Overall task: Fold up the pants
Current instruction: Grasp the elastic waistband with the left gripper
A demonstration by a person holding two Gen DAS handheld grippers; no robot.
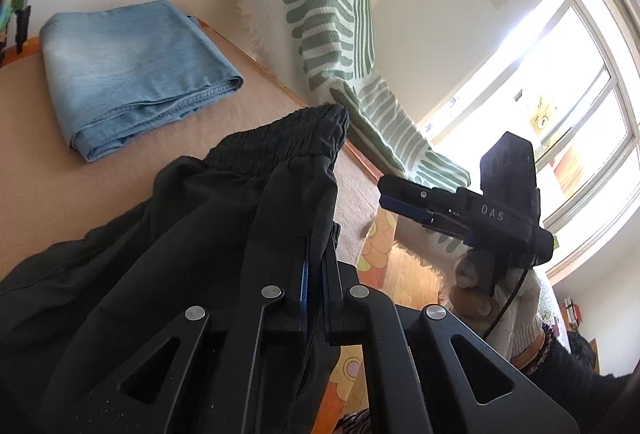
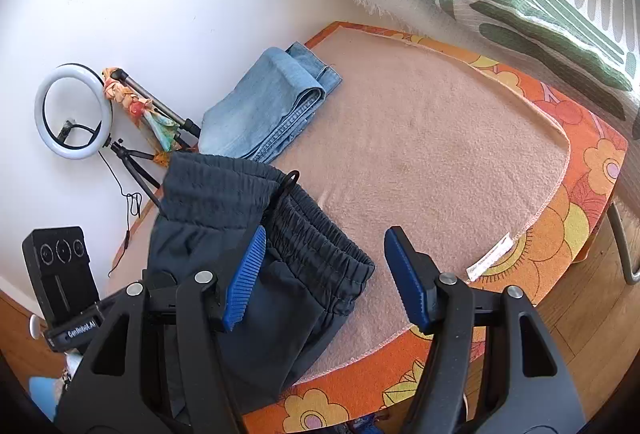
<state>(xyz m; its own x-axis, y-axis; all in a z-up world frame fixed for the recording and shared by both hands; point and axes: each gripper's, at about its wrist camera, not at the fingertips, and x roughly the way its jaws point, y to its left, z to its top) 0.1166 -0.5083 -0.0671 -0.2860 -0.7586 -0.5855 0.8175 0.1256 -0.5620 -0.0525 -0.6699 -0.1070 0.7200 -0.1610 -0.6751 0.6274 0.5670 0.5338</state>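
Black elastic-waist pants (image 1: 256,194) hang pinched in your left gripper (image 1: 316,266); your right gripper (image 2: 324,274) gapes empty, peach blanket (image 2: 440,154) bare toward two o'clock.

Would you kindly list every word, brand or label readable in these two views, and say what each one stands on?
"DAS": white letters on the black body of the right gripper.
"GenRobot.AI": white letters on the black base of the left gripper's camera mount.
White sewn tag on the orange flowered blanket's edge: too small to read.
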